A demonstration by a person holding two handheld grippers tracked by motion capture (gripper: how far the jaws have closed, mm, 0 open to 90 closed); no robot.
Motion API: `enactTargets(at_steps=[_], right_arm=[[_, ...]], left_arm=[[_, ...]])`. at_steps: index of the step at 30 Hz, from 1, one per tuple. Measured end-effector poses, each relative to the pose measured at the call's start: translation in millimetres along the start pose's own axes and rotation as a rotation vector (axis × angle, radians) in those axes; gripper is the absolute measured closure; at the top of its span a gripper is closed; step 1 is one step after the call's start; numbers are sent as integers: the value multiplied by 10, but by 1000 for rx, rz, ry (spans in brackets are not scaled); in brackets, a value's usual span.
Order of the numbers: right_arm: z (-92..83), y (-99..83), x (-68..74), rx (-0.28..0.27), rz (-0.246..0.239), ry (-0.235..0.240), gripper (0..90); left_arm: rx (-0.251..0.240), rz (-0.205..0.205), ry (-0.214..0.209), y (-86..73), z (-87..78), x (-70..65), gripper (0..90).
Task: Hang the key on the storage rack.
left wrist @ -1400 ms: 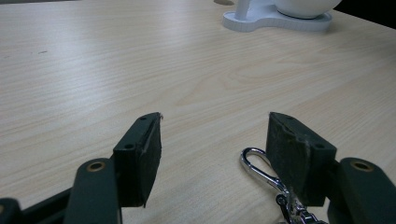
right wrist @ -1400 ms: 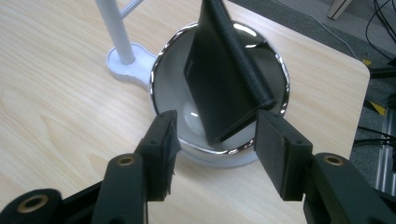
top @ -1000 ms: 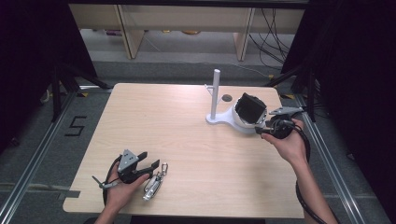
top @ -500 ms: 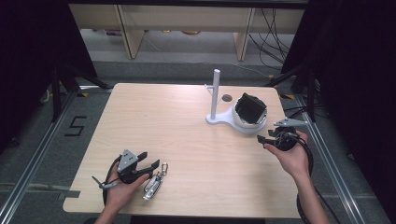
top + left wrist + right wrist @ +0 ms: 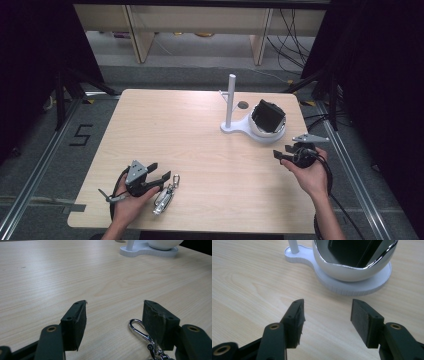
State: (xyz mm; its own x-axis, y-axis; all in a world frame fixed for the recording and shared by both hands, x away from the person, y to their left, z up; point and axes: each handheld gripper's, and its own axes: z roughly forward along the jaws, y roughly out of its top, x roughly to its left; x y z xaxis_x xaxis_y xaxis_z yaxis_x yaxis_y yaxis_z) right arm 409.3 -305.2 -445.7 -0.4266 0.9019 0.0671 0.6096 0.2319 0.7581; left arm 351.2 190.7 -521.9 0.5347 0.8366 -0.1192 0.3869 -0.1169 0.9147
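Pale wood grain runs across the worktop, and the person's left claw rests low on it near the front edge, jaws spread wide with nothing between them. A silvery metal clip lies flat on the wood just beside that claw; in the left gripper view its loop sits right against the inner face of the right-hand jaw, though I cannot tell whether the two touch. Over at the far right, the right claw is held above the worktop near the edge, jaws also wide apart and empty. Just beyond it stands a white stand with an upright post, and on its round base sits a white bowl holding a dark, black object tilted inside.
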Motion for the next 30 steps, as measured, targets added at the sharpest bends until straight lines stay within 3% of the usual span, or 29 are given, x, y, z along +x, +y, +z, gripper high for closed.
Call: enactTargets(at_steps=[3, 5, 7, 9, 11, 13, 14, 15, 17, 19, 23, 24, 25, 26, 28, 30], right_arm=[[23, -101, -1, -5, 37, 33, 526], [36, -168, -1, 1, 44, 26, 561], [30, -222, -3, 15, 63, 22, 608], [37, -242, -9, 40, 45, 31, 625], [20, -250, -8, 33, 50, 7, 642], [7, -261, 22, 42, 94, 5, 658], [7, -265, -15, 42, 55, -1, 675], [7, -272, -14, 42, 58, -1, 689], [6, -286, -6, 57, 49, -32, 710], [12, -306, 8, 62, 59, -17, 710], [44, -347, 57, 66, 92, -20, 699], [34, -344, 70, 91, 109, -27, 696], [47, -348, 67, 80, 106, -26, 693], [54, -347, 57, 77, 96, -29, 692], [50, -343, 56, 75, 96, -28, 686], [23, -336, 64, 99, 101, -26, 681]], left_arm=[[-3, -5, 1, -1, 1, 4, 369], [-12, -17, 3, -2, 3, 9, 380], [-22, -2, 10, 1, 0, 10, 396], [-25, 10, 6, 20, -13, 3, 412], [-17, 7, 1, 59, -43, -3, 420], [-10, -6, -3, 107, -69, -8, 440], [6, -8, -5, 131, -81, -14, 454], [12, -10, -12, 147, -84, -16, 464], [47, -22, -19, 198, -106, -38, 485], [80, -29, -36, 236, -109, -52, 487], [182, -4, -62, 364, -135, -97, 499], [200, -2, -72, 395, -134, -109, 500], [210, -1, -81, 413, -128, -115, 502], [260, 28, -87, 455, -136, -112, 509], [307, 30, -91, 486, -115, -131, 514], [368, 51, -99, 509, -73, -142, 524]])
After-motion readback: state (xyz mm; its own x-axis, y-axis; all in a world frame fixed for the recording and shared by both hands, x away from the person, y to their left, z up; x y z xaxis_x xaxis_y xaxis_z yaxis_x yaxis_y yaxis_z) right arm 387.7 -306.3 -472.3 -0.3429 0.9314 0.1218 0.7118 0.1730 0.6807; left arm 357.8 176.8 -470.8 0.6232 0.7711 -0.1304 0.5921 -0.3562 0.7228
